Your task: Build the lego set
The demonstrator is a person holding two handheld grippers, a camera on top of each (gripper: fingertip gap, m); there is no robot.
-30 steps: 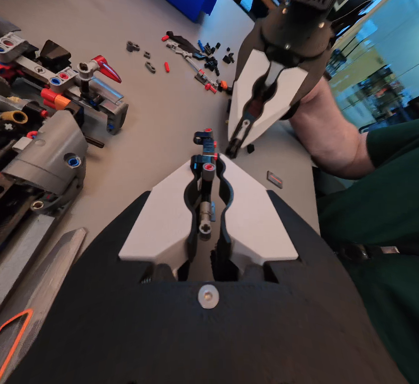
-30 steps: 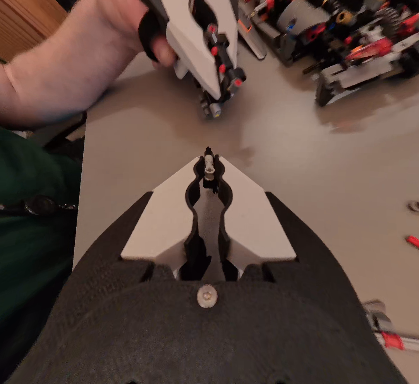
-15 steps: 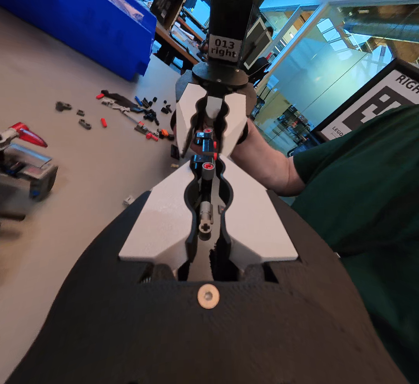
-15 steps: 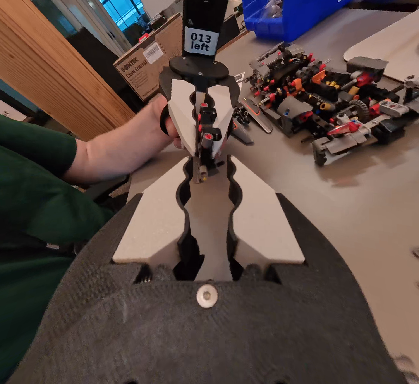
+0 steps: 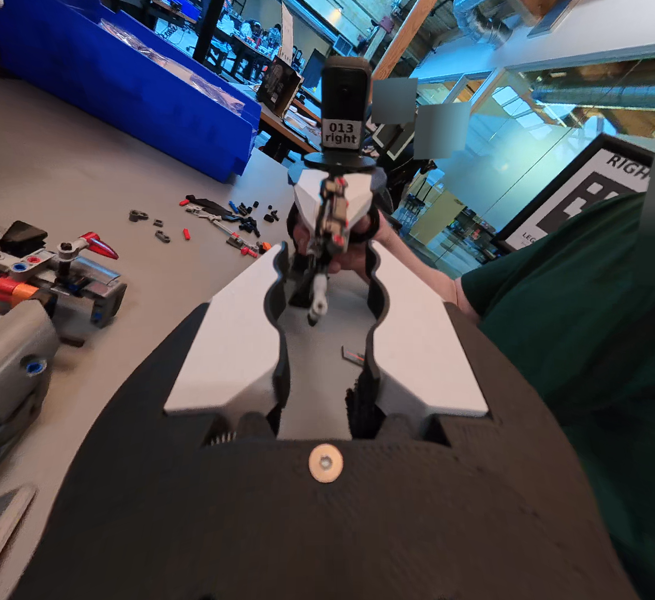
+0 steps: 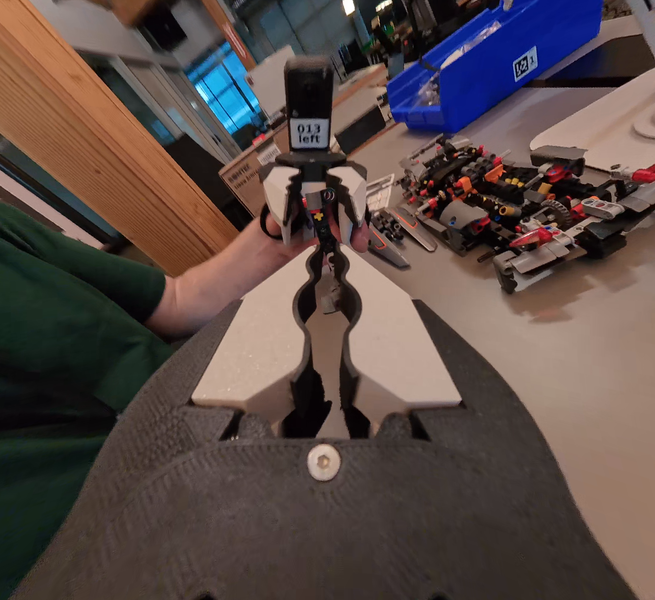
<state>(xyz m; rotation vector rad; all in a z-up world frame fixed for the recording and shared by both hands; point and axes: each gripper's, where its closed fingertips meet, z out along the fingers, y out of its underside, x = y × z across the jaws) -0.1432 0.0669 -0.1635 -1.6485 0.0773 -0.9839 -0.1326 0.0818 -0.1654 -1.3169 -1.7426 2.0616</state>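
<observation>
A small black, grey and red lego sub-assembly (image 6: 323, 225) is clamped between the tips of my right gripper (image 6: 326, 257), which is shut on it. In the left wrist view the same sub-assembly (image 5: 333, 218) sticks out of the right gripper (image 5: 331, 242) toward the camera, with its pale end between my left fingers. My left gripper (image 5: 326, 253) is open and its jaws stand wide on either side of the piece without touching it. It also shows open in the right wrist view (image 6: 319, 239). Both are held above the grey table (image 6: 531, 352). The large lego car model (image 6: 514, 214) lies on the table.
Several loose lego pieces (image 5: 227, 218) lie scattered beyond the grippers. A blue bin (image 5: 124, 79) stands at the table's back edge. The car model's end (image 5: 63, 285) is at the left. A small flat black piece (image 5: 354, 356) lies under my left gripper. The person's green sleeve (image 5: 567, 299) is at the right. The grippers are tip to tip, or close to it.
The sub-assembly passed from my left gripper to my right: the right jaws shut on it and the left jaws opened. Both grippers tilted up from the table.
</observation>
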